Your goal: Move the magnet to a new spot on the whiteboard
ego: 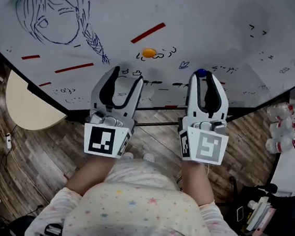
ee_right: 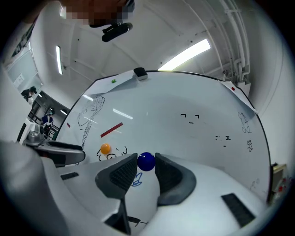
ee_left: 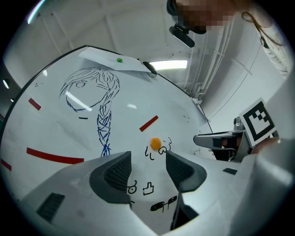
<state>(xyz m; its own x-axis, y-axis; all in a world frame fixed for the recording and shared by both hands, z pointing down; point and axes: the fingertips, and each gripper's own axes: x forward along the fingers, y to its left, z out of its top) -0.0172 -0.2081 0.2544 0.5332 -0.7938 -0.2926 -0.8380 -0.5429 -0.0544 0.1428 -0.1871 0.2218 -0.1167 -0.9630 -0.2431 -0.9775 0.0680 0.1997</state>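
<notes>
Right gripper view shows the right gripper (ee_right: 145,163) pinching the blue magnet (ee_right: 146,161) at its jaw tips, against the whiteboard (ee_right: 193,138). Head view barely shows that. Left gripper (ee_left: 148,156) is wide open and empty, orange magnet (ee_left: 156,143) just beyond.

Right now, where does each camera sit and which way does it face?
Head view: on the person's head, looking steeply down at the whiteboard; shows the left gripper, right gripper and torso.
Left gripper view: rides the left gripper and looks along its open fingers at the board; the right gripper shows at the right edge.
Right gripper view: rides the right gripper and looks along its fingers, which are closed on the blue magnet; the left gripper shows at the left edge.
Shared: all three views show the orange magnet.
</notes>
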